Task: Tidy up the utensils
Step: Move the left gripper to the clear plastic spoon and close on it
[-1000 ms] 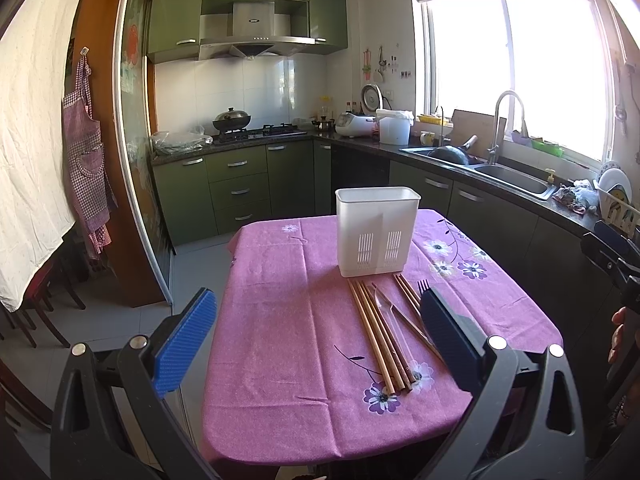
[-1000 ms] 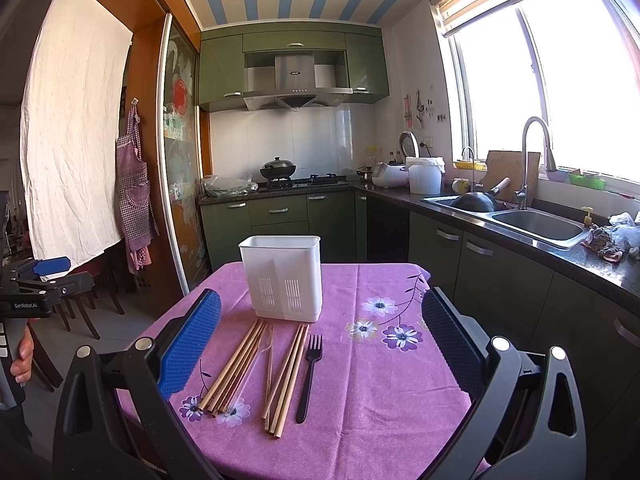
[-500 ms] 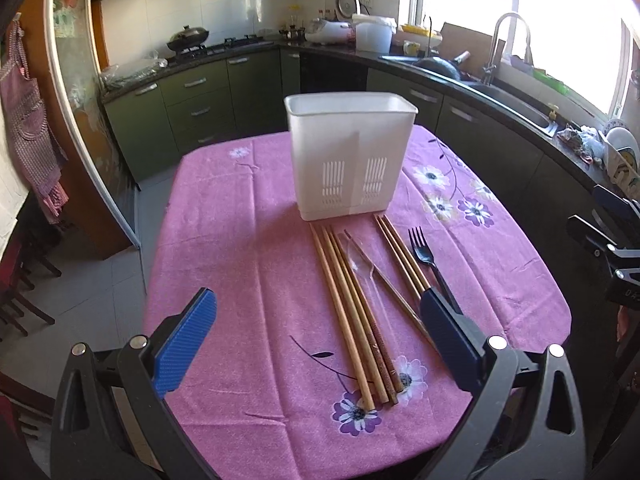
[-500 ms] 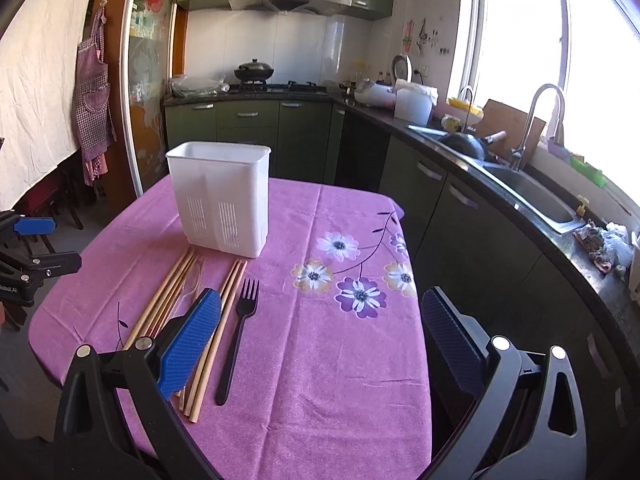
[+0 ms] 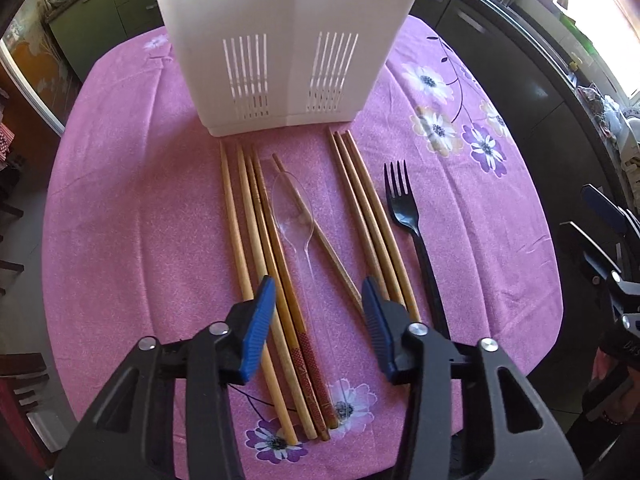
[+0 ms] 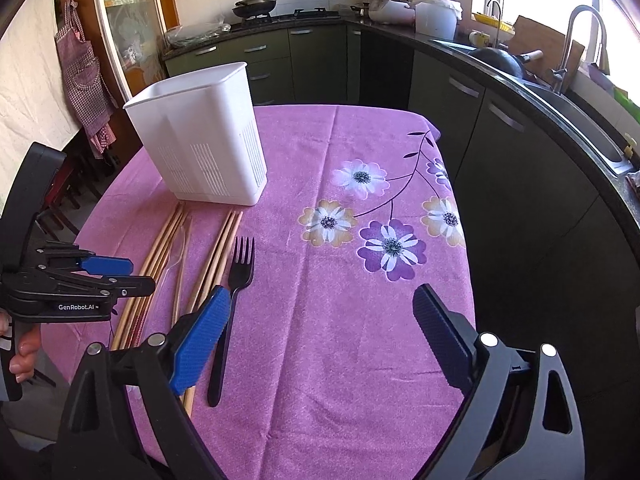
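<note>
Several chopsticks (image 5: 256, 240), a clear spoon (image 5: 296, 224) and a fork (image 5: 408, 216) are laid at frame centre, long axes running from the lower edge up toward the bin (image 5: 280, 40). The left gripper (image 5: 318, 312) is spread over the handle ends, probably around the spoon; it should be lowered squarely before closing. The right gripper (image 6: 320, 340) is held spread, empty

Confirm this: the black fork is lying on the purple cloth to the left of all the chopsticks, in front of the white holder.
Not quite. The fork lies to the right of all the chopsticks, not the left; the left wrist view shows it plainly. The rest holds: it lies on the purple cloth, in front of the white holder.
</note>
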Tool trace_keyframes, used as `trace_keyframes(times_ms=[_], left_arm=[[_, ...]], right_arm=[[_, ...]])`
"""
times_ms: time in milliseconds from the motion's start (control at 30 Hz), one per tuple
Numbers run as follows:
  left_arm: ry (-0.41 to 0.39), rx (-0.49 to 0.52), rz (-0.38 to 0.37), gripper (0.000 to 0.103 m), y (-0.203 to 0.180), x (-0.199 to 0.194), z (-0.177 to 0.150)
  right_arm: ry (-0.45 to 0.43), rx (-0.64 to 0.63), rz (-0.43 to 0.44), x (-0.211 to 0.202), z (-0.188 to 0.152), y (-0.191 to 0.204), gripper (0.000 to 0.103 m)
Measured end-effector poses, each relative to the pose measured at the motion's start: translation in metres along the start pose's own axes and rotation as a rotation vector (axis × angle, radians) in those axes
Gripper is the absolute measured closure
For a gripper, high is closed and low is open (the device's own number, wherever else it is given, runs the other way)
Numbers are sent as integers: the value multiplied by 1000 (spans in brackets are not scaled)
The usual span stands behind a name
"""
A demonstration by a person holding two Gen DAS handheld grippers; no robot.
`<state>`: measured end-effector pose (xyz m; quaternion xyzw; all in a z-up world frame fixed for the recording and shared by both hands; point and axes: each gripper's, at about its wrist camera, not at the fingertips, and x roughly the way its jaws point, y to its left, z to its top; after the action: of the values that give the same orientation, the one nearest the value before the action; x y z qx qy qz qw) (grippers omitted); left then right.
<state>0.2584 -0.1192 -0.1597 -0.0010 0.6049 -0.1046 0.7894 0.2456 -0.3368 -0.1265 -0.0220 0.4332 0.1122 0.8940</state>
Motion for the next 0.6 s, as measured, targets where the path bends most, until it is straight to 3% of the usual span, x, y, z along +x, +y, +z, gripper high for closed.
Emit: trace_keyframes(times_ms=[233,600], left_arm=[[43,1,49,72,-8,22,11],[83,-3,41,76,-10,43,24]], right_arm=[[14,-13,3,7,-3,2,24],[18,-52,-45,11,-2,6,56]])
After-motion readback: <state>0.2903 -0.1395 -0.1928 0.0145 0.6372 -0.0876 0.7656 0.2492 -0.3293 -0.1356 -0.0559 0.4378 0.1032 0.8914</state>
